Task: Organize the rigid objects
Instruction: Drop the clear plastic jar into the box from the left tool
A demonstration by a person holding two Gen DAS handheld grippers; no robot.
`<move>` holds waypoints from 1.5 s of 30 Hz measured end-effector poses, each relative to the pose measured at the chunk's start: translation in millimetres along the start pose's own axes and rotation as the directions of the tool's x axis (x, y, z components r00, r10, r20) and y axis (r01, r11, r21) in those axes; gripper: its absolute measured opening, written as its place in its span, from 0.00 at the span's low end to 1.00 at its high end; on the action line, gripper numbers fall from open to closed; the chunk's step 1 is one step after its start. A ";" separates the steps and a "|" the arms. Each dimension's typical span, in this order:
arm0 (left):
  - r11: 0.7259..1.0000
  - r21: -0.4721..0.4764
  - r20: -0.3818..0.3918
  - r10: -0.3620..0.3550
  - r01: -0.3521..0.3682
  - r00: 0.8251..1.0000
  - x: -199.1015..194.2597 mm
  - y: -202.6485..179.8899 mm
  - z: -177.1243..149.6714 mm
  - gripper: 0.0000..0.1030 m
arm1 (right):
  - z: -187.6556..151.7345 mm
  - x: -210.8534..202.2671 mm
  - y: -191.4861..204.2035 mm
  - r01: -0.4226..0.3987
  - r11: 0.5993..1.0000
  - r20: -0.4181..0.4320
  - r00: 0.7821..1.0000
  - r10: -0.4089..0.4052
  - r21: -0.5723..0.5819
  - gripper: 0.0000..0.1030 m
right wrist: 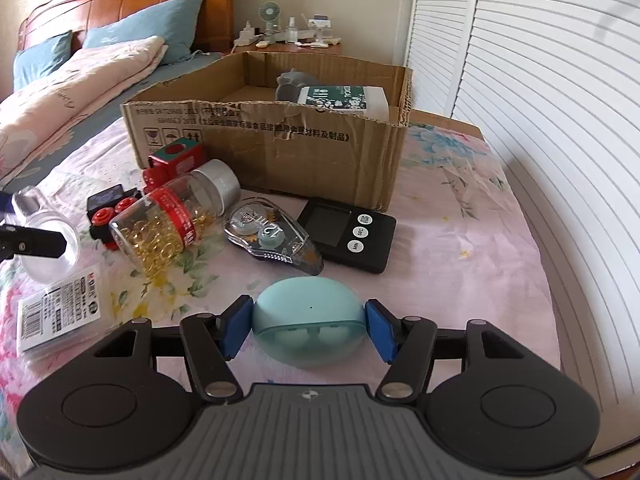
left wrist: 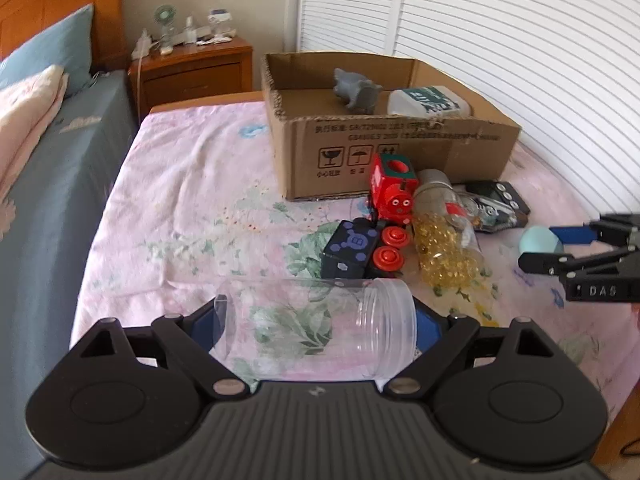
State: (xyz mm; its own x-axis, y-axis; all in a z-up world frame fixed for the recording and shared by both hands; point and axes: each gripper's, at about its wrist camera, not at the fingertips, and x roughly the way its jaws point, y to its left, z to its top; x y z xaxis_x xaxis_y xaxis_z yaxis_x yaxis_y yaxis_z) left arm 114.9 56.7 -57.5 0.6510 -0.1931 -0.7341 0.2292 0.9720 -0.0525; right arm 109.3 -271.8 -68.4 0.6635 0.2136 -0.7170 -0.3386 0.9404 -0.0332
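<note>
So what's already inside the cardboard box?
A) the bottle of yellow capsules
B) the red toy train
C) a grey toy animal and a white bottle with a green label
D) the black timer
C: the grey toy animal and the white bottle with a green label sit inside the cardboard box; the train, capsule bottle and timer lie outside it on the floral sheet.

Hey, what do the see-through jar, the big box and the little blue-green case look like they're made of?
Jar: clear plastic, likely; the cloth pattern shows through it and its neck is threaded.
Box: corrugated cardboard, matte brown, with a torn, fluted rim.
Case: smooth, matte-looking teal plastic, probably, with a seam around it.
</note>
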 end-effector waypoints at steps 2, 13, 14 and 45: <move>0.999 0.040 -0.007 0.002 -0.002 1.000 -3.6 -2.5 2.3 0.87 | -0.4 -3.3 -0.9 -0.002 1.000 -0.005 1.000 0.002 -0.014 0.64; 0.984 0.169 -0.027 -0.053 0.057 0.998 -27.2 -9.0 34.3 0.87 | 3.5 -29.3 -8.9 -0.023 0.992 -0.015 1.000 0.022 -0.124 0.64; 0.982 0.179 -0.021 -0.059 0.062 0.998 -28.7 -10.3 41.0 0.87 | 5.1 -31.7 -9.5 -0.032 0.991 -0.014 0.999 0.030 -0.131 0.64; 0.987 0.149 0.115 -0.082 0.064 0.990 24.5 -12.8 130.6 0.99 | 103.4 -51.6 -10.7 -0.070 0.974 0.092 0.992 0.092 -0.215 0.63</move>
State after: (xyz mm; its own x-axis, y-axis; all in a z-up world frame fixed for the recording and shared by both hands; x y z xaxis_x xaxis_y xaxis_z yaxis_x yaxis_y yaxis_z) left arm 222.4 22.0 13.7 0.7091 -0.2862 -0.6444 0.3758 0.9267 0.0020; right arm 147.6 -265.5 40.9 0.6884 0.3224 -0.6498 -0.5200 0.8439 -0.1321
